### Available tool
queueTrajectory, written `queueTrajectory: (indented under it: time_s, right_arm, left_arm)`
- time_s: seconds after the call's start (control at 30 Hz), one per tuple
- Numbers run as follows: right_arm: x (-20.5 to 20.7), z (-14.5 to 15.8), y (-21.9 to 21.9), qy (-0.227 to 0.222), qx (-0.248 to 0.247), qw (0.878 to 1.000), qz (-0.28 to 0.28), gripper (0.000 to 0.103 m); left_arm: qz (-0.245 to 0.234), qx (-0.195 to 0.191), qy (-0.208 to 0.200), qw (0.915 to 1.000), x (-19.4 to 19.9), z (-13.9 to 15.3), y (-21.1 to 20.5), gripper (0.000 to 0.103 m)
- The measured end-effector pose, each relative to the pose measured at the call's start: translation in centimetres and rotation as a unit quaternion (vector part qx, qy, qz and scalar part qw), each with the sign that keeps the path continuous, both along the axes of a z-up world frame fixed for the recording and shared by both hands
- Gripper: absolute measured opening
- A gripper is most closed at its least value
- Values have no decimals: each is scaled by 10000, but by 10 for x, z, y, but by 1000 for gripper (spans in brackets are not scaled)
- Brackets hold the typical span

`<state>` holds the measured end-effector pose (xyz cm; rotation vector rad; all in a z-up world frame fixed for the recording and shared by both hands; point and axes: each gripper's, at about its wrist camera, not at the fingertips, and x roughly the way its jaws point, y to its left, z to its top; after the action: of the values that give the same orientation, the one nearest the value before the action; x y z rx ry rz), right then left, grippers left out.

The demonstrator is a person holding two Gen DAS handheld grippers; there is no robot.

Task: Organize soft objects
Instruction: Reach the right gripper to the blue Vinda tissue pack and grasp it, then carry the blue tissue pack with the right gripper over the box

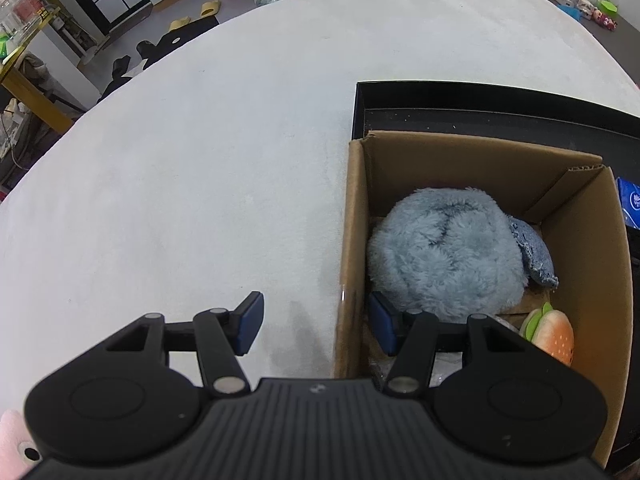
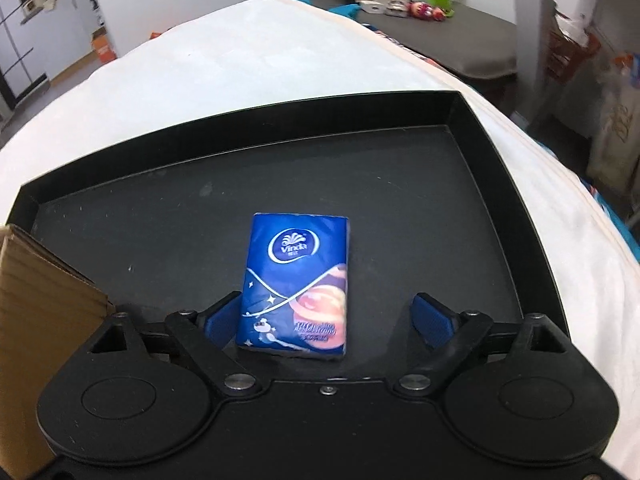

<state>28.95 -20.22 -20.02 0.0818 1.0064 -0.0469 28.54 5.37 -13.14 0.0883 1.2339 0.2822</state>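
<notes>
A: Right gripper point(image 2: 326, 322) is spread wide over the black tray point(image 2: 500, 184), nothing held. The tissue pack point(image 2: 294, 286) lies flat on the tray floor, its near end between the fingers, just right of the box point(image 2: 36, 312). The left pad looks to be touching the pack or just beside it; the right pad stands well clear.

B: So centre first?

A: I'd say so. Shift right so both pads meet the long edges together, or the pack will likely skate on that floor. It's soft, so close gently and get low on its sides.

B: And the left gripper point(image 1: 314, 322)?

A: Also wide open, empty, straddling the box wall point(image 1: 348, 240): one finger outside over the white cover point(image 1: 180, 140), one inside by the blue plush point(image 1: 444, 252). A burger toy point(image 1: 550, 334) sits in the box too, right of the plush.

B: Room left?

A: Behind the plush, by my judgement.
</notes>
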Motion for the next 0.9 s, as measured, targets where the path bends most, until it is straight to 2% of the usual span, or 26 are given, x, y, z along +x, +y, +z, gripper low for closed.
queueTrajectory:
  time_s: [0.07, 0.13, 0.17, 0.43, 0.9]
  right_arm:
    - [-2, 2, -1, -103, 23, 9999, 27, 76]
    - [-6, 4, 1, -194, -176, 9996, 117, 51]
    - [-7, 5, 3, -203, -248, 9994, 145, 51]
    - [-26, 16, -2, 109, 209, 9994, 254, 50]
    - [-55, 49, -2, -21, 473, 9983, 351, 50]
  left_arm:
    - [-16, -11, -25, 10000, 0, 1, -1, 56]
    - [-36, -20, -52, 10000, -2, 3, -2, 56]
    - [-39, -23, -47, 10000, -3, 3, -3, 56]
    - [-152, -76, 8, 9999, -11, 9, -8, 56]
    - [-124, -206, 51, 9997, -26, 10, 1, 56]
